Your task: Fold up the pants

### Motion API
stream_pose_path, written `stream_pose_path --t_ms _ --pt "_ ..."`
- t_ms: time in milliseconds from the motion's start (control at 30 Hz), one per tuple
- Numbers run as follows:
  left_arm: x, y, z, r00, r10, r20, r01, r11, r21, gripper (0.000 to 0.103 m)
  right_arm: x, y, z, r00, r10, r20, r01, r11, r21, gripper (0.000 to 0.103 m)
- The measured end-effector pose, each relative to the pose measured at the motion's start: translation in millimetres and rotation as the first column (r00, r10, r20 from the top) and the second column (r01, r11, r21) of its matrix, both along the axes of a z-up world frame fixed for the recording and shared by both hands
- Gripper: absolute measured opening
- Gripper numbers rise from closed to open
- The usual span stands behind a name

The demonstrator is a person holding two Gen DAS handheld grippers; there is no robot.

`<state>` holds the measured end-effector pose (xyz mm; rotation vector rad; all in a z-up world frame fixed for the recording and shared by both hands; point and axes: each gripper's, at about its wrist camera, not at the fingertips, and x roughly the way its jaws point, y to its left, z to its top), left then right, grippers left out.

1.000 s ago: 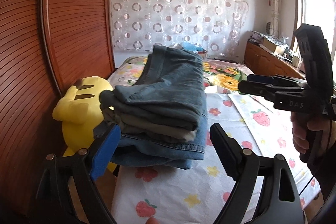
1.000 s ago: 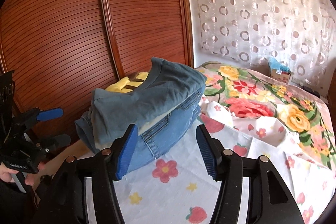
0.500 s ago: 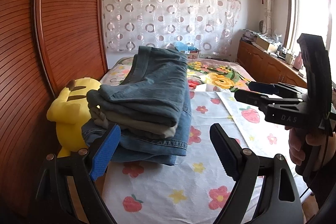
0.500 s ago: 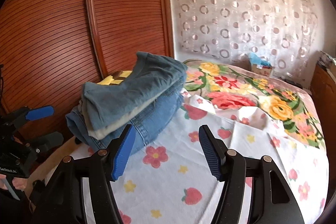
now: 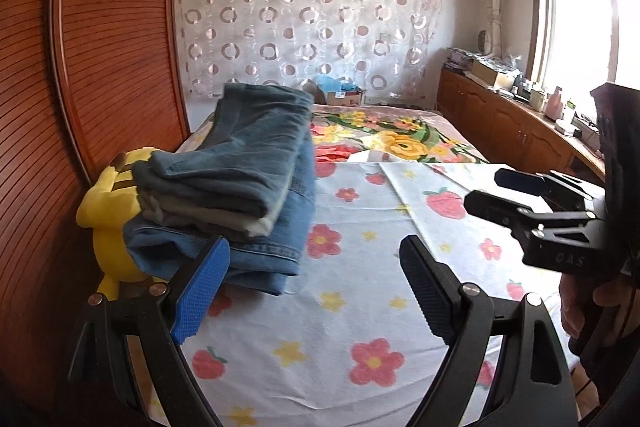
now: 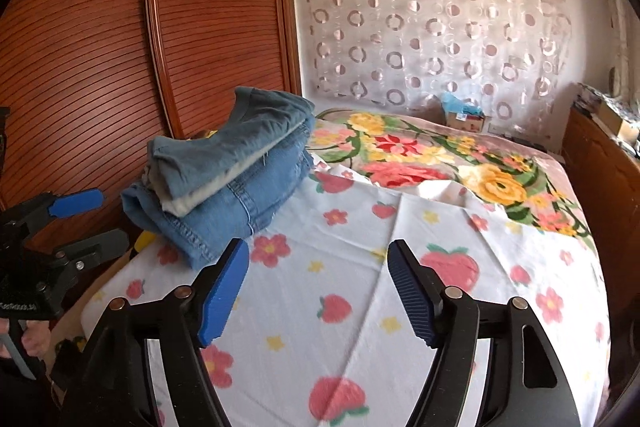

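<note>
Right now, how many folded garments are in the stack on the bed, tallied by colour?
Grey-blue folded denim pants, on top: 1
Pale beige folded garment, in the middle: 1
Light blue folded denim jeans, at the bottom: 1
Total: 3 visible layers; any thinner piece hidden between them cannot be ruled out.

A yellow plush toy (image 5: 108, 227) sits at nine o'clock against the ribbed wooden wardrobe (image 5: 116, 39), the strawberry-print sheet (image 5: 348, 307) covers the near bed, the floral blanket (image 6: 440, 163) lies toward twelve, and the circle-patterned curtain (image 5: 304, 15) hangs behind.
</note>
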<state>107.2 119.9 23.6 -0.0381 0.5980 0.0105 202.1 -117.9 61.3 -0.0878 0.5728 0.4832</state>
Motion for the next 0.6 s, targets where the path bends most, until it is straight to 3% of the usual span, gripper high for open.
stream_pose_path --t_ms 600 --pt "-1 -84 2 0.992 -0.128 -0.002 0.128 0.992 -0.002 0.087 -81 -73 12 0.976 -0.218 0.026 0.218 0.976 0.006 0.077"
